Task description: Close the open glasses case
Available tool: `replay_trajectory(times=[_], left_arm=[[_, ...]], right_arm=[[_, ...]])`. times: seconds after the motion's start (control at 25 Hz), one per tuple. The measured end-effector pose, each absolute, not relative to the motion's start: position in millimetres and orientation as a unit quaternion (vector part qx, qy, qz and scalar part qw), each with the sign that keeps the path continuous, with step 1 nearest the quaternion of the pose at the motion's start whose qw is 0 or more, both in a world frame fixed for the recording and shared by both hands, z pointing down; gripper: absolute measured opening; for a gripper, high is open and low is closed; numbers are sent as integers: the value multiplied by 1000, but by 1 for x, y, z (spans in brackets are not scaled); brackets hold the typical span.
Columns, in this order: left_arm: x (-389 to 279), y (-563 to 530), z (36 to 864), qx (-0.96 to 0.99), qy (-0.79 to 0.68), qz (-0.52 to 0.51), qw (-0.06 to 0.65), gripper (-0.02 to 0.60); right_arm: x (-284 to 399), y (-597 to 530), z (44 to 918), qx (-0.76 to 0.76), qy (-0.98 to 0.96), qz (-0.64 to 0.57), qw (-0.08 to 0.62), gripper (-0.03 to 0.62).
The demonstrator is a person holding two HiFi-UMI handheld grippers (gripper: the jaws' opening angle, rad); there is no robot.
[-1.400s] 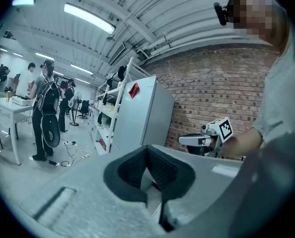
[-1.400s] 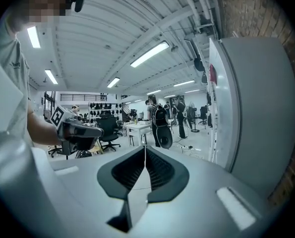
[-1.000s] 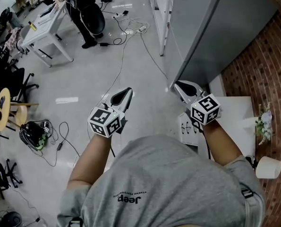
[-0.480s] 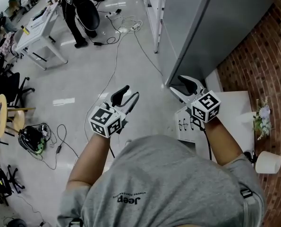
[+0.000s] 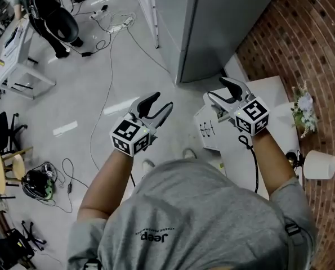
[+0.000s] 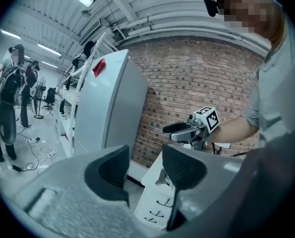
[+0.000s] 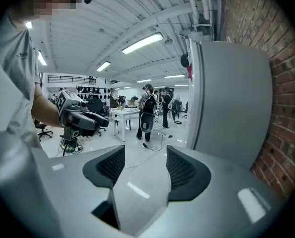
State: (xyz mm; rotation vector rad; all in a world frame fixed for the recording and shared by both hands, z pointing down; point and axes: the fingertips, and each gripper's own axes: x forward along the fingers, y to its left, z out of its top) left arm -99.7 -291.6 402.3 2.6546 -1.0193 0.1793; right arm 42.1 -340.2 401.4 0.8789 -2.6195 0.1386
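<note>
No glasses case shows in any view. In the head view both grippers are held out in the air in front of the person. My left gripper (image 5: 160, 101) hangs over the grey floor. Its jaws have just been opening and stand open with nothing between them. My right gripper (image 5: 218, 89) is over the near corner of a white table (image 5: 271, 97). Its jaws have also just been opening and are open and empty. The left gripper view looks past its own jaws (image 6: 145, 165) to the right gripper (image 6: 179, 130). The right gripper view shows the left gripper (image 7: 95, 122) at its left.
A tall grey cabinet (image 5: 212, 21) stands ahead against a brick wall (image 5: 308, 44). On the white table are a small flower pot (image 5: 302, 108) and a white lamp shade (image 5: 319, 165). Cables (image 5: 108, 66), chairs, desks and people fill the floor at the left.
Both grippers went from shut to open. Both hands moved up the picture and to the right, the right one to the white table's corner, which with the brick wall has come further into view.
</note>
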Motion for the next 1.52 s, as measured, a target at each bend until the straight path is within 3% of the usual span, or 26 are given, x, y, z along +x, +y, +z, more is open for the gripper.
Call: replay_trajectory(times=[0.36, 0.72, 1.2, 1.52], left_arm=[[33, -311, 447, 948, -266, 94, 150, 232], [132, -317, 530, 953, -219, 158, 139, 266], [172, -313, 637, 934, -219, 259, 114, 391], [176, -314, 670, 921, -218, 309, 96, 400]], right_arm=[[155, -343, 455, 310, -917, 60, 245, 316], [215, -343, 537, 238, -916, 54, 318, 356], [223, -346, 631, 116, -902, -9, 417, 460], [218, -348, 667, 73, -886, -38, 457, 488]])
